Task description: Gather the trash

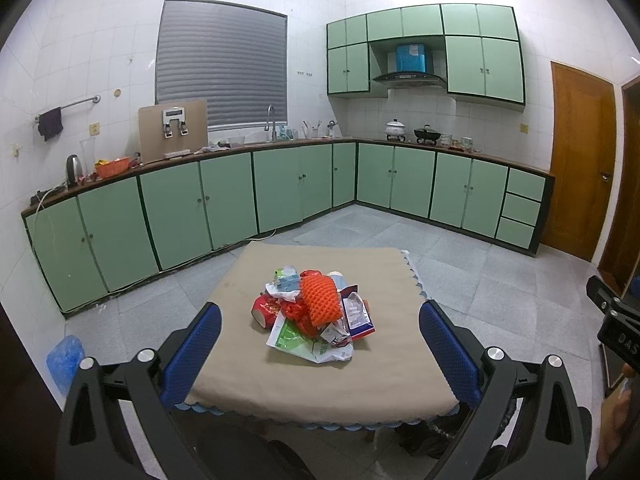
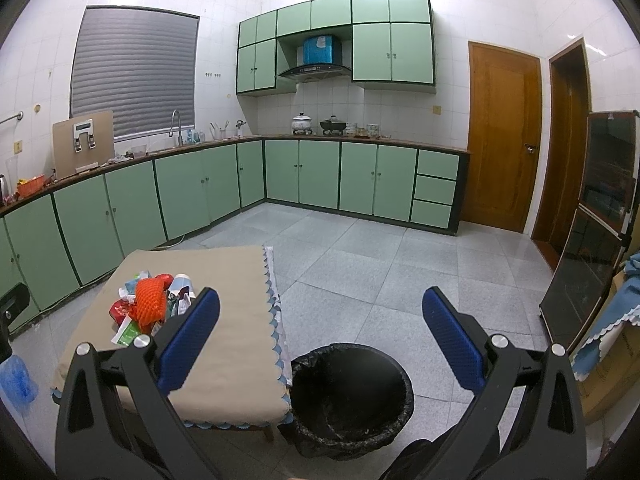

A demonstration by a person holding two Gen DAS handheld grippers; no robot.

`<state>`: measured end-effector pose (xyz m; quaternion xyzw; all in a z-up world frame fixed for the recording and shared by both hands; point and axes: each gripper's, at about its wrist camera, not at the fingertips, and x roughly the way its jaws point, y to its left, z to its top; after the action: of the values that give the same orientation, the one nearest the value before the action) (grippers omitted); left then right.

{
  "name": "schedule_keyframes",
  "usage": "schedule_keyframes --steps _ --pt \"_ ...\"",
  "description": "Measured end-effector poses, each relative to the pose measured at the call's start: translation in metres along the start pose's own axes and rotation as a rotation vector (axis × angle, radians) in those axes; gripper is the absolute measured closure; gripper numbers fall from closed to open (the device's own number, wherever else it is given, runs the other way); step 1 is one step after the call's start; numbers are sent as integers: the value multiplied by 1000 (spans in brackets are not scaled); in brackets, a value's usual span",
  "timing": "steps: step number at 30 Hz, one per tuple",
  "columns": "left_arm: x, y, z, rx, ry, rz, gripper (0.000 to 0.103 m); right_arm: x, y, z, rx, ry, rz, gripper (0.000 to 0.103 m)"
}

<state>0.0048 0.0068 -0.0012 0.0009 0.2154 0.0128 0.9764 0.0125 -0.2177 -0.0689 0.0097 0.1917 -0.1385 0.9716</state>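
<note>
A low table under beige cloth (image 1: 248,376) carries the heaped wrappers and orange foam netting (image 1: 316,312); the black-lined round bin (image 2: 352,396) stands just beside it. Left gripper (image 1: 320,344) and right gripper (image 2: 320,344) gape empty. Loose wrappers could slide off if grabbed carelessly.

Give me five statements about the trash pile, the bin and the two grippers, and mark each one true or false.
1. The trash pile lies on the beige-covered table. True.
2. The left gripper is shut on a wrapper. False: its jaws stand wide open and hold nothing.
3. The bin stands on the floor beside the table and is lined with a black bag. True.
4. The bin is full of trash. False: no trash shows inside it.
5. The right gripper is open and empty. True.
</note>
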Motion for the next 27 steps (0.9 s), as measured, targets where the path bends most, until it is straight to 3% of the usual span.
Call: schedule_keyframes --steps 9,16,27 --pt "1 1 -2 5 -19 13 6 4 1 -2 -1 7 7 5" --pt "16 5 -2 25 -15 15 6 20 13 -6 -30 11 61 5" --pt "92 16 -24 20 50 -13 6 93 48 -21 -69 89 171 5"
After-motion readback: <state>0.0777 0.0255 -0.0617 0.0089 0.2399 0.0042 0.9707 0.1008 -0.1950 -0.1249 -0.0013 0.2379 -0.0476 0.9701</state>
